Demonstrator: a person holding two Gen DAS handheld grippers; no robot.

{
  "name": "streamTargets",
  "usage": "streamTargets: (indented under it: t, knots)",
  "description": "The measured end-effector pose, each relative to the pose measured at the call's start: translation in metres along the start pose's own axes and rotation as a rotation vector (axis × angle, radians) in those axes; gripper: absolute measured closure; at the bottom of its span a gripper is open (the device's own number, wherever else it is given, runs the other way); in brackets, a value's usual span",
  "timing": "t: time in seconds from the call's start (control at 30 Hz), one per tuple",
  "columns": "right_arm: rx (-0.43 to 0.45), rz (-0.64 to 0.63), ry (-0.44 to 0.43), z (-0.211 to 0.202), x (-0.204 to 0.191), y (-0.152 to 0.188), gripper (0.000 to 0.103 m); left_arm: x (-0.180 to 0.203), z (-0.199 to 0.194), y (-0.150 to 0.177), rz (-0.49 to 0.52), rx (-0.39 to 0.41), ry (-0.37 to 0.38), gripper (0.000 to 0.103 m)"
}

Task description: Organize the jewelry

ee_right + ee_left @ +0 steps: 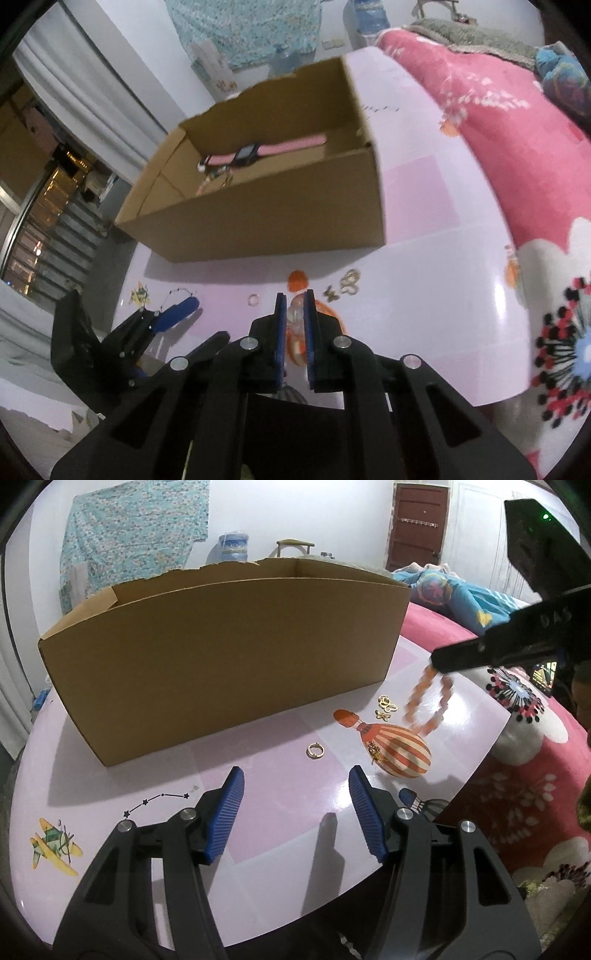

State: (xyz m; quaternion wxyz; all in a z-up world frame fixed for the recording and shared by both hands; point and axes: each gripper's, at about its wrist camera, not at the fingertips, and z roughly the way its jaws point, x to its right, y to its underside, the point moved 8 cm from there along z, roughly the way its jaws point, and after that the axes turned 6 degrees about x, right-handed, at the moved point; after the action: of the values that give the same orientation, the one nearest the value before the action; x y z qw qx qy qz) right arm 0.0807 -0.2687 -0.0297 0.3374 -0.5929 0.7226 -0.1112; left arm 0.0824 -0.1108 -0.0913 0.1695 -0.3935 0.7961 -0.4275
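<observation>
A pale pink surface (280, 812) lies on a bed with a pink floral blanket (524, 794). A brown cardboard box (221, 672) stands on it, top open. Inside the box lies a pink watch (258, 149).

The left tool (295, 805) hovers low over the surface, released, blue pads wide apart and holding nothing. Just ahead of it lies a gold ring (316, 750), with small gold earrings (386, 705) farther right near the box.

The right tool (295, 328) is clenched on an orange bead bracelet (428, 705), which dangles, blurred, above a printed striped balloon (402, 751).
</observation>
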Motion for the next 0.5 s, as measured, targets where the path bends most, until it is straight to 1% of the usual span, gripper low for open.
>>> streamTargets:
  t: [0.13,0.3,0.4,0.5]
  knots:
    - [0.018,0.028,0.048,-0.002,0.02,-0.002,0.094,0.001,0.001,0.0,0.004,-0.003,-0.003,0.047]
    - [-0.006,0.098,0.064,0.014,0.059,0.005,0.094,0.006,0.002,-0.002,0.02,-0.005,-0.005,0.047]
    - [-0.005,0.112,0.093,0.024,0.076,0.007,0.094,0.009,0.002,-0.003,0.037,-0.007,-0.009,0.047]
    - [0.001,0.121,0.092,0.029,0.084,0.005,0.093,0.013,0.003,-0.006,0.054,-0.014,-0.015,0.047]
